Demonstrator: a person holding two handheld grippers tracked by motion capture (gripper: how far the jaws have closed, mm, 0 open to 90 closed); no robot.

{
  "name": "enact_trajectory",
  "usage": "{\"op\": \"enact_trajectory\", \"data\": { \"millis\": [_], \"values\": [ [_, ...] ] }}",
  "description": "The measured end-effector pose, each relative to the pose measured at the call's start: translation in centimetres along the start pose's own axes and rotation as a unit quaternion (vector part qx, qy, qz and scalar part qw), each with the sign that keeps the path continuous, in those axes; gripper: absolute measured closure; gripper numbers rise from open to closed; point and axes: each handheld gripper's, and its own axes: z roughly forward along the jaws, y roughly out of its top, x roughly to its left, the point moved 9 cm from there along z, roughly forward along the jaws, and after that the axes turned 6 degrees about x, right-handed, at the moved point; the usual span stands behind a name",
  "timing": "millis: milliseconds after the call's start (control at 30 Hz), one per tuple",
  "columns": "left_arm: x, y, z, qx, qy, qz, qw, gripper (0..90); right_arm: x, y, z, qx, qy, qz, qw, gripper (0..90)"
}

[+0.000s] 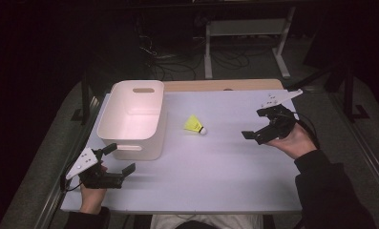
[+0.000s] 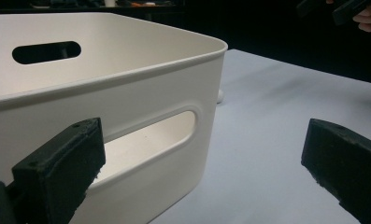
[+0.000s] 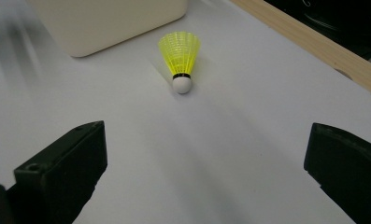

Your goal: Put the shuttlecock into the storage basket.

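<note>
Centrally, a yellow shuttlecock (image 1: 195,125) lies on the table (image 1: 215,176), a white bin (image 1: 132,119) at its nine o'clock. Both grippers, left (image 1: 119,158) and right (image 1: 254,125), gape, holding nothing.

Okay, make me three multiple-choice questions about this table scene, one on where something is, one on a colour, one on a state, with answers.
1. Where does the shuttlecock lie?
A. in the bin
B. on the table, right of the bin
C. in a gripper

2. Its skirt is:
A. yellow
B. red
C. blue

3. The right gripper is:
A. shut on the shuttlecock
B. open, empty
C. shut, empty

Answers: B, it rests on the white table beside the bin; A, bright yellow with a white tip; B, its jaws stand apart, short of the shuttlecock.
</note>
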Motion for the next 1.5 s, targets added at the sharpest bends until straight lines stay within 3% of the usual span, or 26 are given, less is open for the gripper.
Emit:
{"op": "enact_trajectory", "data": {
  "millis": [1167, 1500],
  "values": [
    [0.0, 0.0, 0.0, 0.001, -0.001, 0.001, 1.0000, 0.0, 0.1, 3.4, 2.6, 0.025, 0.022, -0.025, 0.9991, 0.0],
    [0.0, 0.0, 0.0, 0.001, -0.001, 0.001, 1.0000, 0.0, 0.0, 3.9, 4.0, 0.035, 0.027, -0.024, 0.9987, 0.0]
  ]
}}
